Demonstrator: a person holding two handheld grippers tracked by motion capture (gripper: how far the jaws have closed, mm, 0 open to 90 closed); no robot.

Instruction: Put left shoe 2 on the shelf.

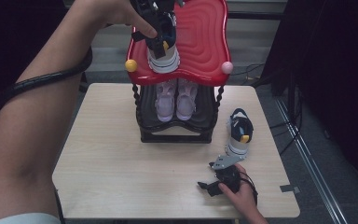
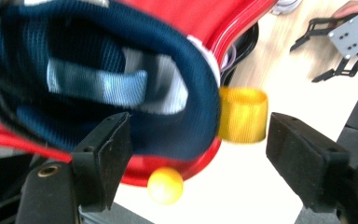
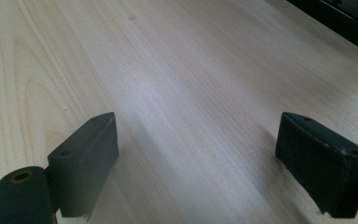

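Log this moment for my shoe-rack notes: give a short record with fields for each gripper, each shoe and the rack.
left gripper: open around the heel of the navy shoe, pads off it
navy shoe: on the red top shelf
right gripper: open, over the bare table
second navy shoe: on the table, right of the rack
pink shoes: pair on the black lower shelf

A: Where's the high cam?
B: Up above the near side, looking fwd and down. Whole table (image 1: 121, 186) fits in, so it's far off.
A: And the left gripper cam?
B: Super close to a blue shoe (image 2: 102, 79) on the red shelf (image 2: 177, 18). The right gripper (image 2: 328, 56) sits upper right of that frame, and bottom center in the high view (image 1: 216, 179).
A: Right gripper cam?
B: Low, v. near the tabletop (image 3: 177, 70), looking along the wood.
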